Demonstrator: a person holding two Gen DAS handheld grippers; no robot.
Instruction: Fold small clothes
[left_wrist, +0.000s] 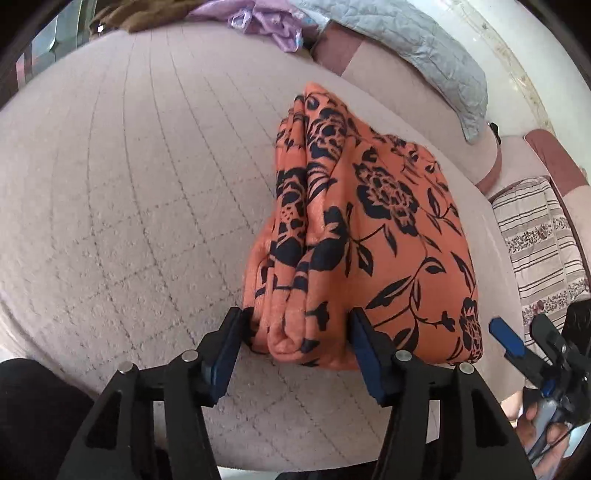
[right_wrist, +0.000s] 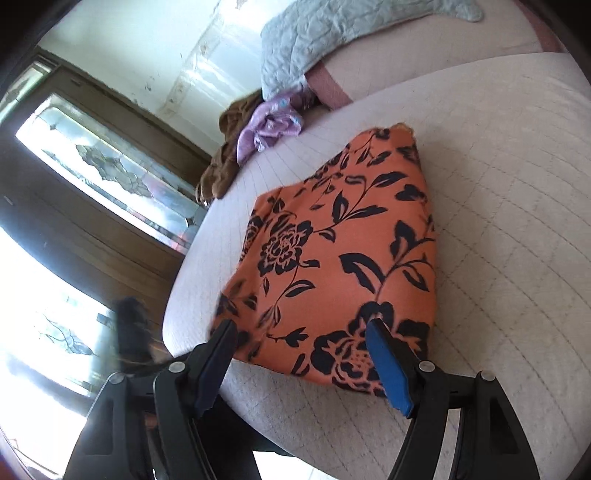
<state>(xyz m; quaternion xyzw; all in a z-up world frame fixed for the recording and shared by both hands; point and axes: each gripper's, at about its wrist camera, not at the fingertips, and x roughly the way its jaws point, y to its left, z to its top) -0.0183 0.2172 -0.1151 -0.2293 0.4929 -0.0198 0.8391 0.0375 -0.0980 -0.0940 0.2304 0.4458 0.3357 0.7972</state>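
An orange garment with a black flower print lies folded into a thick stack on the pale quilted bed. My left gripper straddles the stack's near folded edge. Its jaws stand apart, the layered folds between them, and the pads do not squeeze the cloth. In the right wrist view the same garment shows its flat top. My right gripper hovers open over its near edge, holding nothing. This gripper also appears at the right edge of the left wrist view, with a hand on its grip.
A grey quilted blanket lies at the far side, with a purple garment and a brown one beside it. A striped floral cushion sits to the right. A wooden cabinet with glass panels stands past the bed's edge.
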